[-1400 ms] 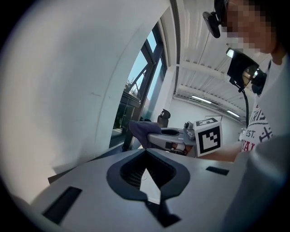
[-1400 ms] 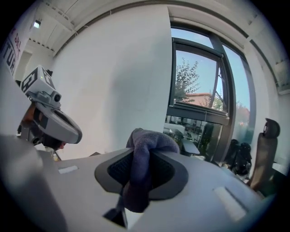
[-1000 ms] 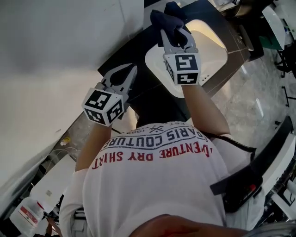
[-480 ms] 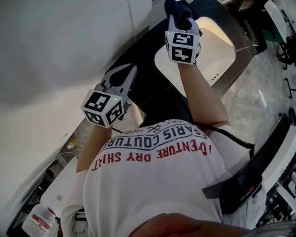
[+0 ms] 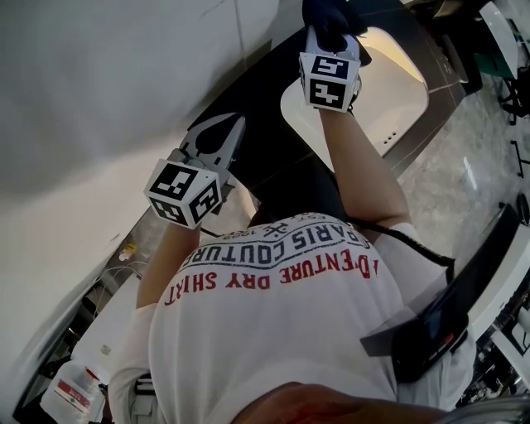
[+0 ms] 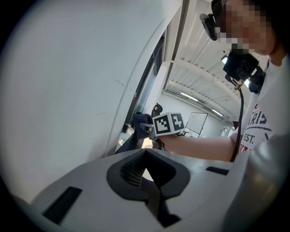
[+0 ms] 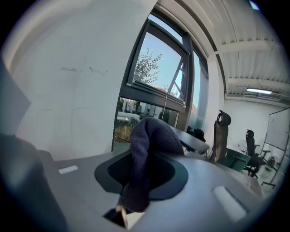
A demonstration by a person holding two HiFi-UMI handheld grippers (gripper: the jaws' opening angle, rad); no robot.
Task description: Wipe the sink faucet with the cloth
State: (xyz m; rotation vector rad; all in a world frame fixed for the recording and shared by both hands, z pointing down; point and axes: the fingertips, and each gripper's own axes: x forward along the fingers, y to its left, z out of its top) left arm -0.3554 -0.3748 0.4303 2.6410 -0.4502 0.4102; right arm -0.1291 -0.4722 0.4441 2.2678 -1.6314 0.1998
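My right gripper [image 5: 330, 35] is shut on a dark blue cloth [image 5: 323, 12] at the far end of the white sink [image 5: 389, 91]. The cloth bunches over its jaws in the right gripper view [image 7: 146, 149]. The faucet is hidden under cloth and gripper in the head view. In the left gripper view a dark stem [image 6: 135, 137] shows just below the cloth [image 6: 142, 120]; I cannot tell for sure that it is the faucet. My left gripper [image 5: 235, 126] hovers over the dark counter [image 5: 265, 124], jaws together with nothing between them [image 6: 145, 153].
A white wall [image 5: 99, 91] runs along the left, close to the left gripper. A white bottle with a red label [image 5: 70, 389] stands at the lower left. A window [image 7: 158, 77] lies beyond the cloth, and an office chair [image 7: 221, 136] stands at the right.
The right gripper has carried the cloth farther away along the sink, toward the top of the head view. The left gripper has stayed in place.
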